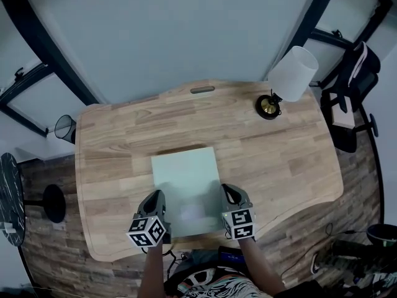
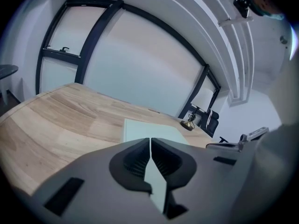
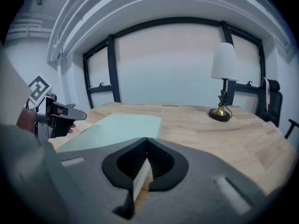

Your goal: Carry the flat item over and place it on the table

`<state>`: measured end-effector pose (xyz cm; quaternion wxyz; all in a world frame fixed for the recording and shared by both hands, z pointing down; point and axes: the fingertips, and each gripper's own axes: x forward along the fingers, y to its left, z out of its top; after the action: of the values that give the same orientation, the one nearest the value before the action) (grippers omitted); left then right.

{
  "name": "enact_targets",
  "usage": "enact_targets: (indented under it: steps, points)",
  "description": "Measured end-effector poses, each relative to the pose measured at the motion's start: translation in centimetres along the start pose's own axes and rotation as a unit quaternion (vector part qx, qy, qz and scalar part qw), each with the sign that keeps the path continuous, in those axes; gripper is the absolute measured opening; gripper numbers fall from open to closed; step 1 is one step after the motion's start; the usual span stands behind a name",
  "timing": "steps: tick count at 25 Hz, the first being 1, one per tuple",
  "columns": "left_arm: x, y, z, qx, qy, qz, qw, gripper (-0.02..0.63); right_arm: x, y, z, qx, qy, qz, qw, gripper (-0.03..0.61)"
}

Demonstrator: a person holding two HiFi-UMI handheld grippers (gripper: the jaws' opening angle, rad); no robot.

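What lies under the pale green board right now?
The wooden table shows all round the board, whose near edge the left tongs and right tongs clamp. Anything beneath its middle is covered.

Counter: pale wood, visible grain, matt finish.
Flat item: smooth, matt, pale green sheet.
Lamp base: glossy brass-coloured metal.
Lamp shade: matt white.
Left claw, right claw: matt grey plastic, ribbed black pads.

Pale green flat board, rectangular (thin), over wooden table
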<state>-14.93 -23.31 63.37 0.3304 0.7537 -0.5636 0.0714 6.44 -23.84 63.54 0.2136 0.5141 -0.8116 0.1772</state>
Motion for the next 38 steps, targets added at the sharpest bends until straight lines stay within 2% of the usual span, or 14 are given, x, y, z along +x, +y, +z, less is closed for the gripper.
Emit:
enact_targets:
  steps: [2, 5, 11, 16, 20, 23, 28, 32, 35, 38]
  points:
    - [-0.3, 0.0, 0.3, -0.001, 0.0, -0.001, 1.0, 0.014, -0.8, 0.2, 1.3, 0.007, -0.031, 0.002, 1.0, 0.005]
    - [-0.8, -0.1, 0.9, -0.009, -0.003, -0.007, 0.9999, 0.014, -1.6, 0.5, 3.1, 0.058, -0.068, 0.013, 0.996, 0.005]
    - [-1.9, -0.9, 2.2, 0.017, -0.016, -0.01, 0.9997, 0.014, -1.6, 0.9, 3.3, 0.019, -0.02, -0.023, 0.999, 0.006]
    - [-3.5, -1.4, 3.0, 0.035, -0.03, 0.001, 0.9989, 0.014, -2.6, 1.6, 3.7, 0.022, -0.024, -0.021, 0.999, 0.005]
    - [-4.9, -1.6, 3.4, 0.051, -0.042, 0.012, 0.9978, 0.014, -3.7, 2.7, 4.4, 0.032, -0.051, -0.006, 0.998, 0.005]
    - [-5.9, -2.2, 3.8, 0.049, -0.056, 0.009, 0.9972, 0.012, -4.5, 3.7, 5.0, 0.032, -0.071, 0.014, 0.997, 0.005]
    - [-7.6, -3.4, 4.4, 0.044, -0.068, -0.002, 0.9967, 0.008, -7.5, 4.5, 6.8, 0.076, -0.131, 0.036, 0.988, 0.005]
    - [-8.7, -4.0, 4.7, 0.043, -0.078, -0.013, 0.996, 0.006, -8.0, 4.6, 6.0, 0.021, -0.086, -0.001, 0.996, 0.005]
    - [-9.6, -4.8, 4.7, 0.046, -0.084, -0.024, 0.9951, 0.006, -9.0, 4.1, 5.7, 0.018, -0.082, -0.029, 0.996, 0.005]
    - [-10.2, -5.4, 4.5, 0.049, -0.095, -0.036, 0.9937, 0.006, -9.9, 4.1, 6.0, 0.018, -0.094, -0.039, 0.995, 0.005]
